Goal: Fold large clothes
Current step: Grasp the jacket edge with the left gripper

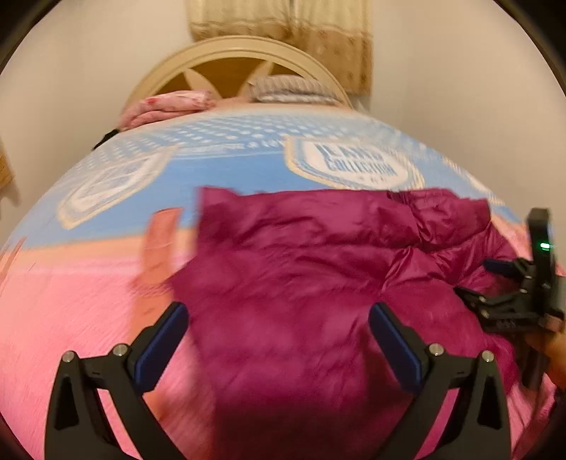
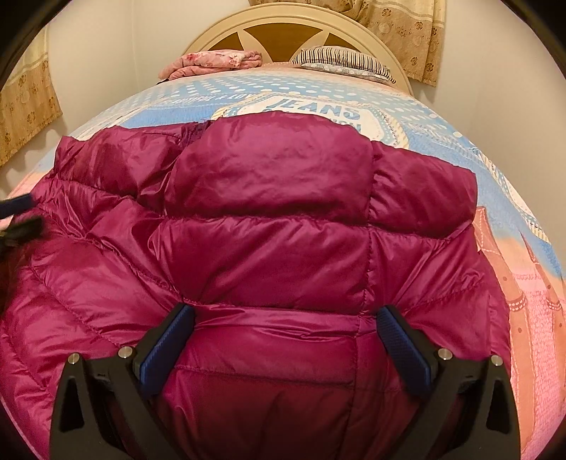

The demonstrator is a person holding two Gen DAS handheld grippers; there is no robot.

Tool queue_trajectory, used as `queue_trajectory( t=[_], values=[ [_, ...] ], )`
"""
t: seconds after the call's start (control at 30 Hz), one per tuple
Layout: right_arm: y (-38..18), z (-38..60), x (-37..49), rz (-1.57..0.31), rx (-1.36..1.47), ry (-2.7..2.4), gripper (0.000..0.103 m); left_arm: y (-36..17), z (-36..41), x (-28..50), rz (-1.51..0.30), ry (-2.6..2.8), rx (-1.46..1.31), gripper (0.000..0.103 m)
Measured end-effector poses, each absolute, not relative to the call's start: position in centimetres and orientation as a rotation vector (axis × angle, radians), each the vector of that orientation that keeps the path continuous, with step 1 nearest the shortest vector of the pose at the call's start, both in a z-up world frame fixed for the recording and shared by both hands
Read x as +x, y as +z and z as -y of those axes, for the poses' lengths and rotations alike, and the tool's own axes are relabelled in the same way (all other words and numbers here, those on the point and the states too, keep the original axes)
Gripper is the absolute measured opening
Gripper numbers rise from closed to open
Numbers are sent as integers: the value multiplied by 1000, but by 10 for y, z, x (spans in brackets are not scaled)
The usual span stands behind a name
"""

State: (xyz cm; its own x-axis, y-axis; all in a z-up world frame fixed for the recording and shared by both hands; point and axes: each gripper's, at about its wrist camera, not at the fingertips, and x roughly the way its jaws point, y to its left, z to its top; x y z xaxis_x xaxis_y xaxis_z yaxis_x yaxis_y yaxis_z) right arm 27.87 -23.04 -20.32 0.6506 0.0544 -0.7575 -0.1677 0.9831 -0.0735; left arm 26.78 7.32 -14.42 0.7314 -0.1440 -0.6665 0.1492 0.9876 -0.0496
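- Broadly, a bed (image 2: 495, 198) fills both views, covered by a sheet that is blue with white dots toward the headboard (image 2: 226, 32) and pink at the near end.
- A magenta puffer jacket (image 2: 269, 226) lies spread on the sheet across the near half of the bed, its quilted, shiny panels puffed up and creased.
- Against the headboard sit a striped pillow (image 2: 339, 58) and a folded pink floral cloth (image 2: 208, 63), well apart from the jacket.
- Beige patterned curtains (image 2: 410, 32) hang behind the headboard.
- The right gripper (image 2: 284, 318) sits low over the jacket's near part, its fingers wide apart, with fabric between them but not pinched.
- The left gripper (image 1: 277, 316) hovers over the jacket's left edge, fingers likewise spread and holding nothing; that view is blurred.
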Motion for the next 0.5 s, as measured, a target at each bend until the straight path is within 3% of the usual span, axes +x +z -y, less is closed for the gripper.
queue_trajectory(
  t=[0.27, 0.5],
  values=[
    [-160, 227, 239, -768, -40, 131, 102, -161, -140, 189, -729, -195, -186, 103],
    [-159, 187, 209, -742, -162, 197, 102, -197, -138, 199, -790, -375, -452, 103]
  ],
)
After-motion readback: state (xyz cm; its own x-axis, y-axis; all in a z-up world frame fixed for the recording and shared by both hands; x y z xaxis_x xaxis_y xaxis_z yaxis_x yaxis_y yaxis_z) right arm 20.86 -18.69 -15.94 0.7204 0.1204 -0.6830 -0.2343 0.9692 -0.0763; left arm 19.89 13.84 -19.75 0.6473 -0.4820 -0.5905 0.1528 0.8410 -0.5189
